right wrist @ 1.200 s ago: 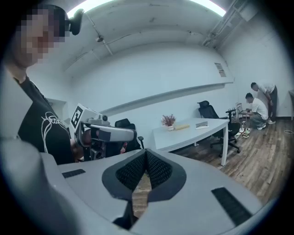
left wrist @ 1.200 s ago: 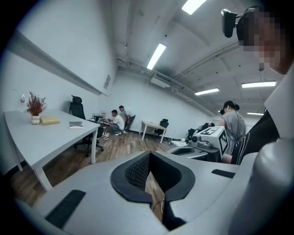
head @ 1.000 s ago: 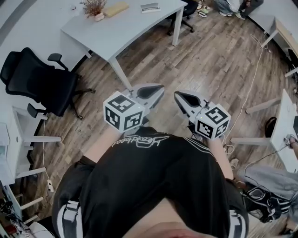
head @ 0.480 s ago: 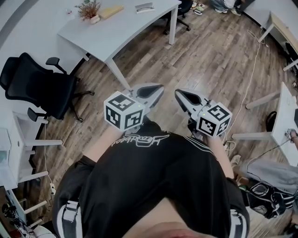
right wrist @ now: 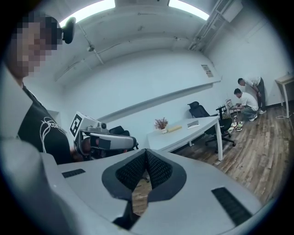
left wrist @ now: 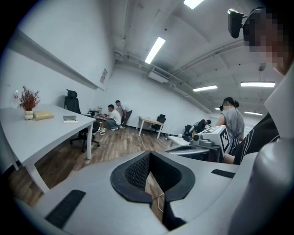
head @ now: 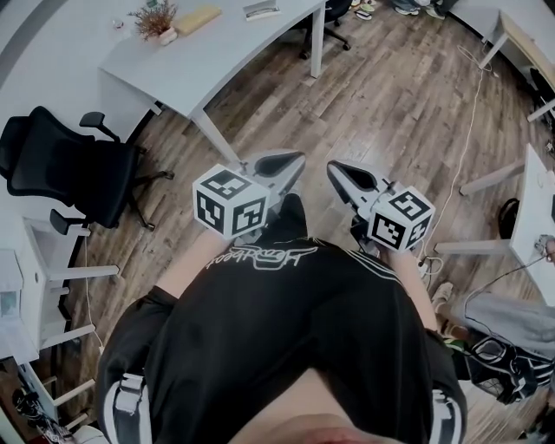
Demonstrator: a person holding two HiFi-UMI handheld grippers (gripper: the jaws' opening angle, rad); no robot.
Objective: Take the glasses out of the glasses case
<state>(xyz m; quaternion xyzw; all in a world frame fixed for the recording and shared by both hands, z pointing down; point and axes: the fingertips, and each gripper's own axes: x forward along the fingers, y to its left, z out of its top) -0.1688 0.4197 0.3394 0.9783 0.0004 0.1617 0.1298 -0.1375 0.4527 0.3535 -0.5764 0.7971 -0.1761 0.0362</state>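
We stand in an open office with a wood floor (head: 390,113), pale walls and strip lights overhead. A long white desk (head: 225,61) runs across the top of the head view, well apart from us. Our black shirt (head: 286,347) fills the lower half of that view. A black chair (head: 61,165) stands left of the desk, and another white desk (head: 533,217) shows at the right edge, with a cable (head: 460,173) trailing over the floor near it. In the left gripper view, people (left wrist: 111,117) sit at the far end of the room.

Both grippers are held out in front of us above the floor, near each other, each pointing roughly level toward the desk. The left gripper (head: 297,159) has its jaws pressed together; its own view (left wrist: 149,153) shows the ribbed pads meeting with nothing between them. The right gripper (head: 334,167) is likewise closed and empty in its own view (right wrist: 147,151).

On the far end of the desk stands a small plant (head: 156,19). Just beside it lies a tan oblong (head: 198,17), which could be the glasses case, though we cannot tell from here. A flat grey thing (head: 260,10) lies further along. Neither gripper is near them.
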